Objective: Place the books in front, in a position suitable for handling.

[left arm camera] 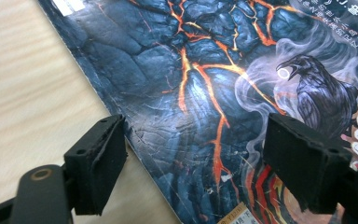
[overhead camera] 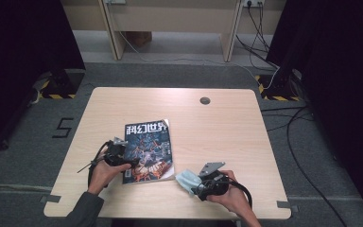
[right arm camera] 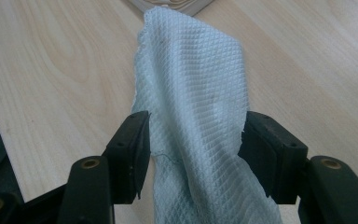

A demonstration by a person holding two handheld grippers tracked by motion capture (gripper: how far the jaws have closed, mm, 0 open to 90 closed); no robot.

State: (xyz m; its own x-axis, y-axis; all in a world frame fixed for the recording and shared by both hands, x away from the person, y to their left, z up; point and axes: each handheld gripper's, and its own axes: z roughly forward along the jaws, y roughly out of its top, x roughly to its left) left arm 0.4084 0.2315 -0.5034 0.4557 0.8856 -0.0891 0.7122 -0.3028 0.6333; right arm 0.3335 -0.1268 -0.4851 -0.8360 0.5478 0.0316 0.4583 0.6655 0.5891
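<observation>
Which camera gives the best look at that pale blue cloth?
The right gripper view: the cloth lies large between the right claw pads, weave visible. The high view shows it small; the left gripper view looks at the magazine.

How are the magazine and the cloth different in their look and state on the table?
The magazine lies flat on the table, while the cloth is bunched and crumpled. The magazine has a dark printed cover; the cloth is plain pale blue with a woven grid. The left gripper stands open over the magazine; the right gripper is closed on the cloth.
</observation>
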